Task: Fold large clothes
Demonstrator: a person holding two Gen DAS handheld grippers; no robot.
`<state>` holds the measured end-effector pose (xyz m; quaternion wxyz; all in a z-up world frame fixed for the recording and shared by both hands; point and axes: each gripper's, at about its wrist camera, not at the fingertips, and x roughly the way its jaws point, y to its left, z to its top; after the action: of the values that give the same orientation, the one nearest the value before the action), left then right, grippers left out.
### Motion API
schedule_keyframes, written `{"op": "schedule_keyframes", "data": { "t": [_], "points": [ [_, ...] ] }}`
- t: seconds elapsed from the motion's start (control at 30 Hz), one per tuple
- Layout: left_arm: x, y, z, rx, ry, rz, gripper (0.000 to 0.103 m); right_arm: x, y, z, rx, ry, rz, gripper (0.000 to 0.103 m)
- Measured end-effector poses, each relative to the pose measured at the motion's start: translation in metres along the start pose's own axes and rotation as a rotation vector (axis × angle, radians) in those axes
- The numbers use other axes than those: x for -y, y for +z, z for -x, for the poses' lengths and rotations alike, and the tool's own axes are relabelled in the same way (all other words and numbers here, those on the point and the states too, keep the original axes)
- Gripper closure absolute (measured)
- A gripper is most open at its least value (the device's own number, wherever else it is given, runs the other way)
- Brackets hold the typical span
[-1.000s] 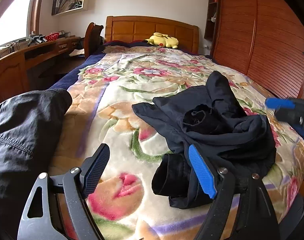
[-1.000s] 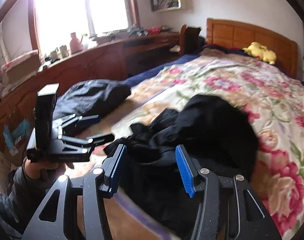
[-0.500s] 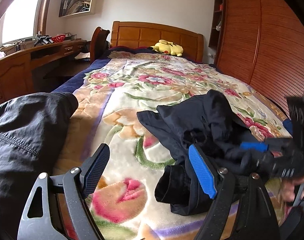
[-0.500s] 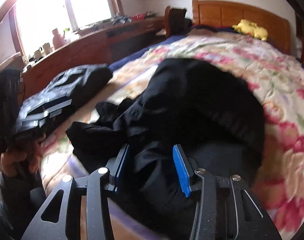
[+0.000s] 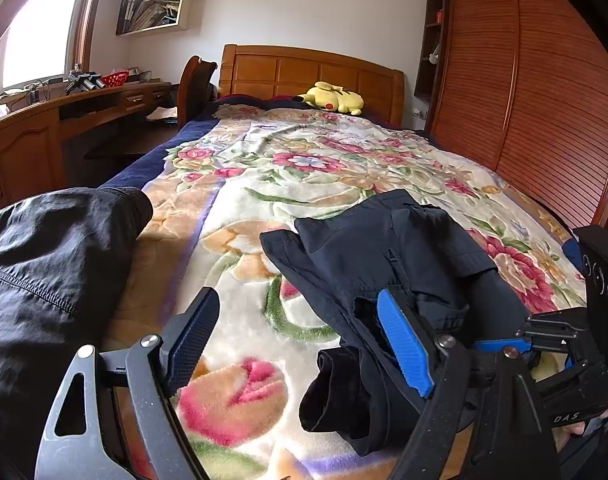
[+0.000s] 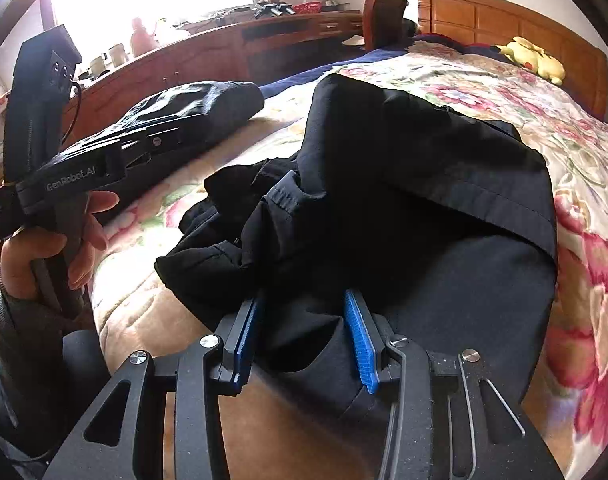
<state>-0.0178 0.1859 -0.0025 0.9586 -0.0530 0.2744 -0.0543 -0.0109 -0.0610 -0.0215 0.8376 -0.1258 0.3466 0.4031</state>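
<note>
A crumpled dark navy garment lies near the foot of the bed on the floral blanket; it fills the right wrist view. My left gripper is open and empty, above the blanket just left of the garment. My right gripper is open, with its blue pads on either side of a fold at the garment's near edge. The right gripper also shows in the left wrist view, low at the garment's right side. The left gripper shows in the right wrist view, held in a hand.
A second dark garment lies folded at the bed's left edge. A yellow plush toy sits by the wooden headboard. A wooden desk runs along the left, a wardrobe along the right.
My right gripper has moved down and forward into the garment's near edge, its pads now around a fold. My left gripper has tilted up slightly and stayed open.
</note>
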Motion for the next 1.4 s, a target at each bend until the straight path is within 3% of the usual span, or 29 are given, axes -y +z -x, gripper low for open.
{"op": "schedule_keyframes", "data": {
  "t": [0.2,0.33,0.5,0.67,0.77,1.2,1.4],
  "points": [
    [0.002,-0.001,0.001,0.001,-0.003,-0.013,0.021,0.014,0.014,0.031,0.08,-0.036,0.007,0.059],
    [0.001,-0.001,0.001,0.003,-0.001,-0.009,0.021,0.031,0.042,0.032,0.099,-0.082,-0.006,0.059],
    [0.002,-0.003,0.001,0.003,0.004,-0.015,0.021,0.045,0.076,0.01,0.065,-0.058,-0.05,0.059],
    [-0.003,-0.005,0.004,0.003,0.006,-0.008,0.021,0.041,0.093,-0.024,-0.045,-0.065,-0.031,0.059],
    [-0.006,-0.006,0.007,0.002,0.009,-0.005,0.021,0.038,0.099,-0.038,-0.087,-0.054,-0.006,0.101],
    [-0.019,-0.01,0.012,-0.005,0.039,0.011,0.021,0.011,0.104,-0.023,0.012,0.043,0.11,0.102],
    [-0.018,-0.013,0.012,-0.014,0.038,0.007,0.021,0.029,0.1,-0.025,-0.01,-0.006,0.111,0.102]
  ]
}}
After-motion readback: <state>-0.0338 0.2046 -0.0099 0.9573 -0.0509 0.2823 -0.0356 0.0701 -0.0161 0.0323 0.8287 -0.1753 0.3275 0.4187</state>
